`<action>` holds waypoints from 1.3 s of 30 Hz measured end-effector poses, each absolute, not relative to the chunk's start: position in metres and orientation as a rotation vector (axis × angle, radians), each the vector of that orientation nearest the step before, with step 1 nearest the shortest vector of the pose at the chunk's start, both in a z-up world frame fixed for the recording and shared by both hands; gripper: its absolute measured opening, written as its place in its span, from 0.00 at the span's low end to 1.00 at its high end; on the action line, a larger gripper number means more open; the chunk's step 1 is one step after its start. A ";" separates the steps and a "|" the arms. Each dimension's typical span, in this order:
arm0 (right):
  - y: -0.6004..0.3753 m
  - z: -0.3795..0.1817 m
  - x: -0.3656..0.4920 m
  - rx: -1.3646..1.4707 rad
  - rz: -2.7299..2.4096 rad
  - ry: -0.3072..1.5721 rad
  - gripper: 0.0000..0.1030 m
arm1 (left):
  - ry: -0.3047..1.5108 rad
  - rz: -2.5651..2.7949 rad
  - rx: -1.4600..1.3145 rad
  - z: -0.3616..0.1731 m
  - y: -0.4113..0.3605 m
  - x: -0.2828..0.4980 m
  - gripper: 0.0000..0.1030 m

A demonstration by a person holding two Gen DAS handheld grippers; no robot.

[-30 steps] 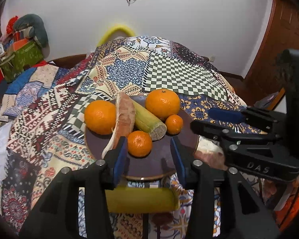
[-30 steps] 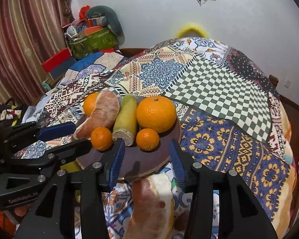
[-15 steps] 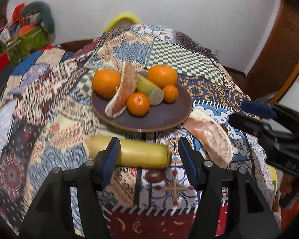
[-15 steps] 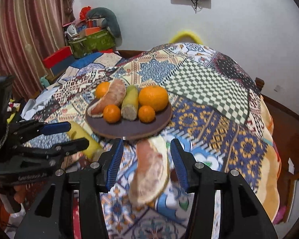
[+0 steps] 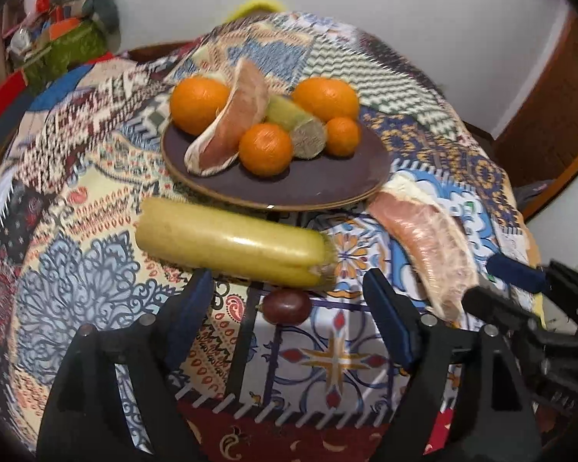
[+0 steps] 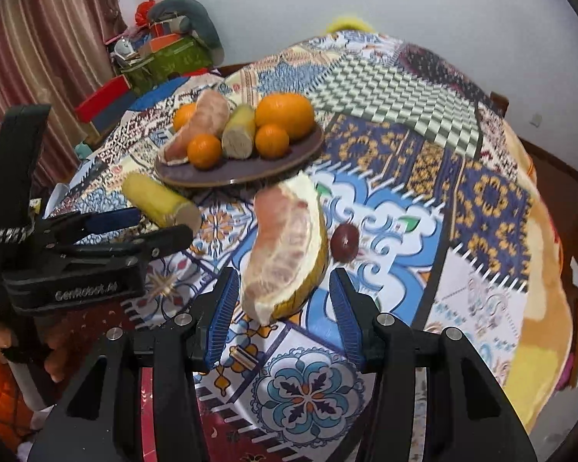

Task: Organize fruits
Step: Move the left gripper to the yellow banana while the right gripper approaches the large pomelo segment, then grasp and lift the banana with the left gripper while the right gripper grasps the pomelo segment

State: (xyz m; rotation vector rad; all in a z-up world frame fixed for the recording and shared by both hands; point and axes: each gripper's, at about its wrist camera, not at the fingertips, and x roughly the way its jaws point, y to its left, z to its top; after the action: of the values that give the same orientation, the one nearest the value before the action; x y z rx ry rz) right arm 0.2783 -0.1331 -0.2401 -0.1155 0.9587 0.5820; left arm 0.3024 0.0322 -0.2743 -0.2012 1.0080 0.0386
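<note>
A dark plate (image 5: 320,184) on the patterned cloth holds several oranges (image 5: 265,149), a pomelo wedge (image 5: 231,127) and a cut sugarcane piece (image 5: 296,123). A yellow-green sugarcane piece (image 5: 231,244) lies on the cloth before the plate, just beyond my open left gripper (image 5: 289,308). A small dark red fruit (image 5: 287,307) lies between the left fingers. A second pomelo wedge (image 6: 289,246) lies on the cloth, its near end between the jaws of my open right gripper (image 6: 283,308). The plate (image 6: 212,177) and dark fruit (image 6: 345,242) also show in the right wrist view.
The table is covered by a patchwork cloth (image 6: 443,177) that falls away at the right edge. A green box with clutter (image 6: 165,61) and a curtain (image 6: 31,57) stand at the far left. A white wall is behind. The left gripper body (image 6: 77,258) shows at left.
Both grippers have drawn back from the plate toward the near table edge. The loose sugarcane, the second pomelo wedge and the dark fruit now lie in full view ahead of the fingers.
</note>
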 end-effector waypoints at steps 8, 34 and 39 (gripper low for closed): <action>-0.122 -0.255 0.279 -0.124 0.590 0.987 0.47 | 0.967 0.040 -0.265 -0.272 0.050 0.296 0.53; -0.118 -0.257 0.273 -0.136 0.577 0.975 0.52 | 0.918 0.134 -0.244 -0.241 0.121 0.234 0.17; -0.117 -0.257 0.280 -0.148 0.561 0.973 0.52 | 0.888 0.089 -0.235 -0.230 0.108 0.244 0.34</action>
State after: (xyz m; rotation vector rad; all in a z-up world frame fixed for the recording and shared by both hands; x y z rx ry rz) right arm 0.2803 -0.1174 -0.2572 -0.1477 0.9729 0.5611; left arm 0.2438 0.1082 -0.2297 -0.2354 0.8882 0.0890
